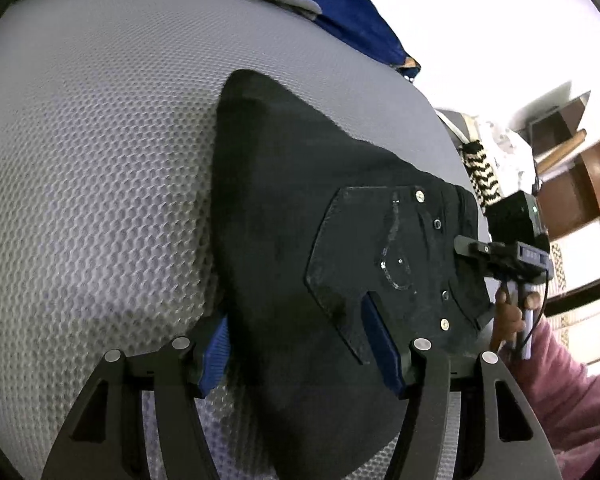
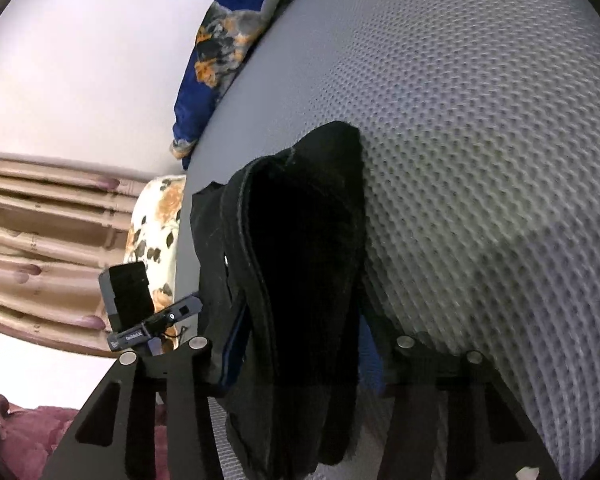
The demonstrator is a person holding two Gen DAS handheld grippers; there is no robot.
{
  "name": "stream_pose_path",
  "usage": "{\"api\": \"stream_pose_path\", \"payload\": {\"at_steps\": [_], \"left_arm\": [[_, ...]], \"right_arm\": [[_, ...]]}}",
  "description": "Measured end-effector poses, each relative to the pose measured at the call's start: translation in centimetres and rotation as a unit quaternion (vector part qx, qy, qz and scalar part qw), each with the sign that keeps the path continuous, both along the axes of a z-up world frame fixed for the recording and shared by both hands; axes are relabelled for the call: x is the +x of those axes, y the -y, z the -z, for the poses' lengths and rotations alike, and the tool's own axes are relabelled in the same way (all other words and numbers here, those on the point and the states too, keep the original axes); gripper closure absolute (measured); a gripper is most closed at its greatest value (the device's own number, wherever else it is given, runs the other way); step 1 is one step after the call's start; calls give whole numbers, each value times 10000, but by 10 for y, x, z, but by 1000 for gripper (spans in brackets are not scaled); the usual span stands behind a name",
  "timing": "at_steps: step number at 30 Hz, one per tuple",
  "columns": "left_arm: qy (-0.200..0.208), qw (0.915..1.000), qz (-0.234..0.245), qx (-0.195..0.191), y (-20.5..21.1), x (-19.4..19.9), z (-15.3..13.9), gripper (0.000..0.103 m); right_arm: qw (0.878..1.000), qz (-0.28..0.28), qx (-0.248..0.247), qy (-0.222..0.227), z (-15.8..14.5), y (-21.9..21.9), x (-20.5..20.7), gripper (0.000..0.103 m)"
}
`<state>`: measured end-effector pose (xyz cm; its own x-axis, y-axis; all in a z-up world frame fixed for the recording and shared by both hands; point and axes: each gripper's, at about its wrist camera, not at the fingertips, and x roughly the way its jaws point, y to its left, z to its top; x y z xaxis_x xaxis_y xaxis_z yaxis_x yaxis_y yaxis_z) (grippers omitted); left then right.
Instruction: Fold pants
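The pants are black, lying on a grey honeycomb-textured mattress. A blue blanket has orange-grey patches, possibly floral.

Left wrist: close, looks forward-down along fingers over folded black fabric pants | Right wrist: equally close, faces them from the opposite side | Shared: pants, grey honeycomb-textured mattress surface
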<state>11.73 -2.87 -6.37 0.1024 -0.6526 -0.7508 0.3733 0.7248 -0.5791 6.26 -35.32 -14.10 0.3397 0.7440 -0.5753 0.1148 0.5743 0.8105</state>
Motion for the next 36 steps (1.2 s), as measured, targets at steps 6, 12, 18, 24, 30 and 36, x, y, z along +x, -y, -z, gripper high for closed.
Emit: {"api": "stream_pose_path", "payload": {"at_steps": [6, 12, 18, 24, 30, 36], "left_arm": [[-67, 9998, -165, -120, 10, 12, 0, 42], [172, 9981, -415, 428, 15, 14, -5, 69], [544, 9939, -394, 874, 29, 6, -22, 79], [832, 9906, -342, 1031, 25, 1, -37, 82], [1063, 9878, -418, 1062, 2, -2, -54, 83], [1292, 9839, -578, 1087, -27, 1, -68, 83]], "right_arm": [[9999, 116, 65, 35, 3, -5, 11, 62], [9987, 395, -305, 127, -10, -13, 9, 69], [9954, 538, -777, 149, -30, -22, 6, 73], [9941, 613, -876, 173, -46, -31, 7, 78], [9945, 496, -884, 259, -60, -52, 11, 80], [9960, 403, -699, 391, -67, -69, 28, 80]]}}
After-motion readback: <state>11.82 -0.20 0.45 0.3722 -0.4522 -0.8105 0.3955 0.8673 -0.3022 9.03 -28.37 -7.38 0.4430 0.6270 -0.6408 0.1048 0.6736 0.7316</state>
